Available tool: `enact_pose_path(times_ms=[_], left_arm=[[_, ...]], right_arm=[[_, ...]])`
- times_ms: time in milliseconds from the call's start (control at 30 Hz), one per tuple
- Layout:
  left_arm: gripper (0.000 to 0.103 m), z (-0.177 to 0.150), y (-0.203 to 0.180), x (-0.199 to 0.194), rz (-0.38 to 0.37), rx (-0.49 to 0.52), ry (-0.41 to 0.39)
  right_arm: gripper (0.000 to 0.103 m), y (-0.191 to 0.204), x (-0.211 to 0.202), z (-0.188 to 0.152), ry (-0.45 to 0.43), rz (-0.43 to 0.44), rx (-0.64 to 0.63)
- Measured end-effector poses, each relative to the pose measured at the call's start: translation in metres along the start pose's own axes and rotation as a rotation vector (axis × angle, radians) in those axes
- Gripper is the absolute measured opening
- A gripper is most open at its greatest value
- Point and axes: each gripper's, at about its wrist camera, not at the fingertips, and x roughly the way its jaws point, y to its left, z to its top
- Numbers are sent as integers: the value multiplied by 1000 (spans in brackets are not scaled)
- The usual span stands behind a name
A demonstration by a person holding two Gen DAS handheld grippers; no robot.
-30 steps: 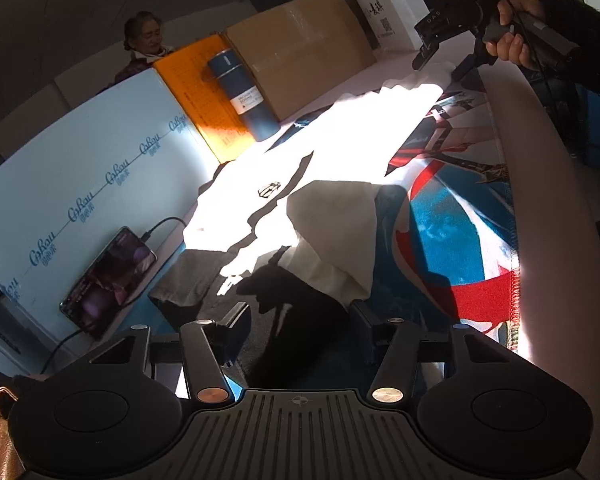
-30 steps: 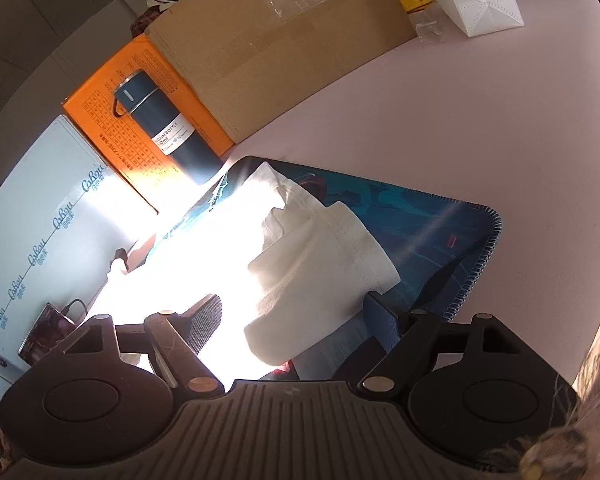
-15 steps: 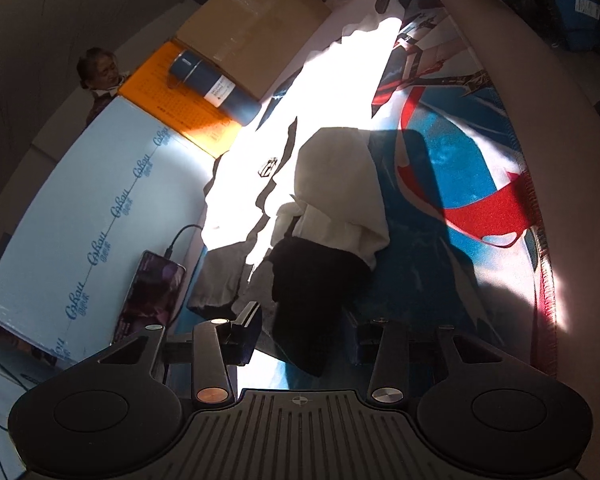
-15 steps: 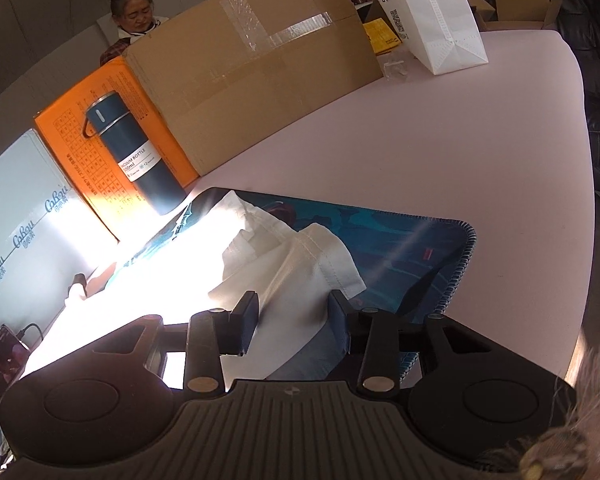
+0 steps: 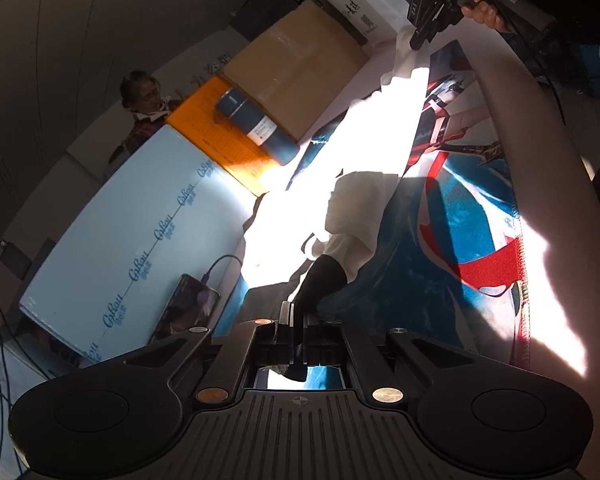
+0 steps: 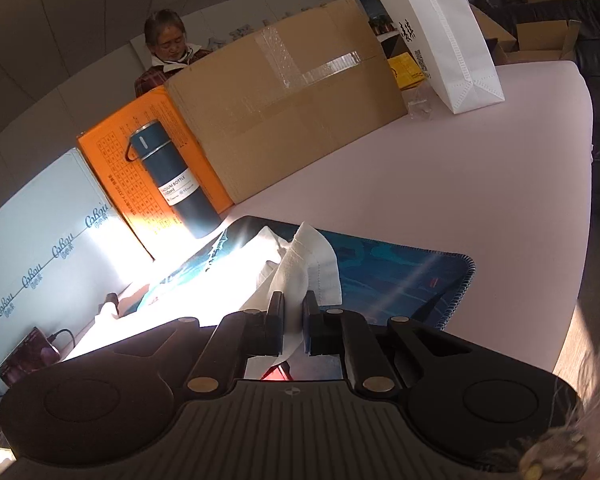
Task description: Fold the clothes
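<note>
Right gripper (image 6: 293, 320) pinches the white garment (image 6: 300, 268) over the blue mat (image 6: 400, 276), flask (image 6: 172, 184) behind

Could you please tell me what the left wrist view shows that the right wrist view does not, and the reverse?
Only the left wrist view shows the left gripper shut on the garment's dark cuff, plus the right gripper from outside. Only the right wrist view shows the right gripper's fingers pinching white fabric up close. Both show the blue bottle, the cardboard box, the white bag and the patterned mat.
</note>
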Motion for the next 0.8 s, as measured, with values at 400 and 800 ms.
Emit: enact_pose_path(times_ms=[400,800], left_arm=[[12,-37,4,-28,-34,-296,120],[60,-31,46,-9,38,-848,-152]], right_arm=[[45,-34,-29,-10,-42,-262,-59],[74,105,6,-22,138,465,-376]])
